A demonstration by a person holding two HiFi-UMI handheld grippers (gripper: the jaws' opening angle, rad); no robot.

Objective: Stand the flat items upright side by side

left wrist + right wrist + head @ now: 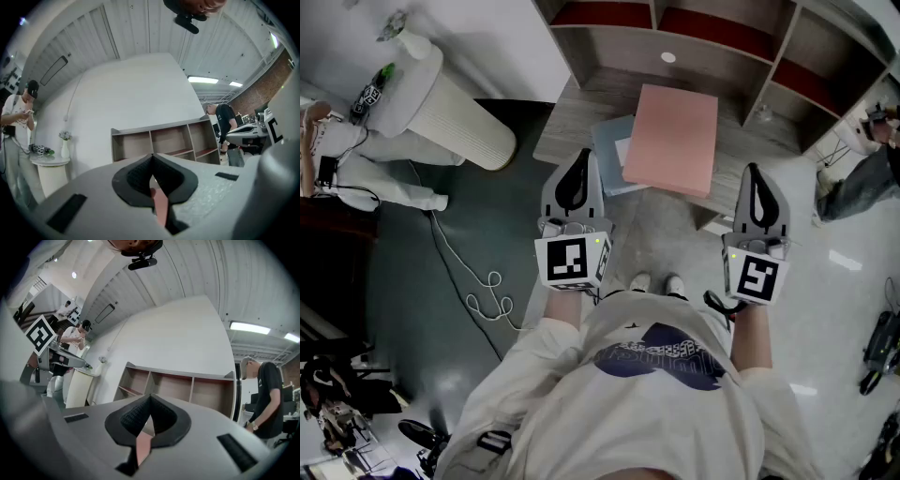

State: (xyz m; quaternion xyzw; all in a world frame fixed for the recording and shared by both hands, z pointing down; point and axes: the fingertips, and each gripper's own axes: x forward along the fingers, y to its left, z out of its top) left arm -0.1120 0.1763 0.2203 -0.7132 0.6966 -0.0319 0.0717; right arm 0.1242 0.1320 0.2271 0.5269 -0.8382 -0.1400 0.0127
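Open wooden shelf unit (609,52) along the counter's (567,117) far edge. Flat at mid-counter: pink board (672,139), overlapping a grey-blue folder (606,142) toward the left edge. Off the near edge: left gripper (578,159) and right gripper (753,173), jaws clenched, holding nothing.

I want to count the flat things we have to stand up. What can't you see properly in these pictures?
- Head view: the pink board covers most of the blue item, so the number stacked is unclear.
- Left gripper view: the left gripper, shut, hides nearly all of the stack with its own body.
- Right gripper view: the right gripper, shut, does the same.
- Head view: the white spot is too small to name.
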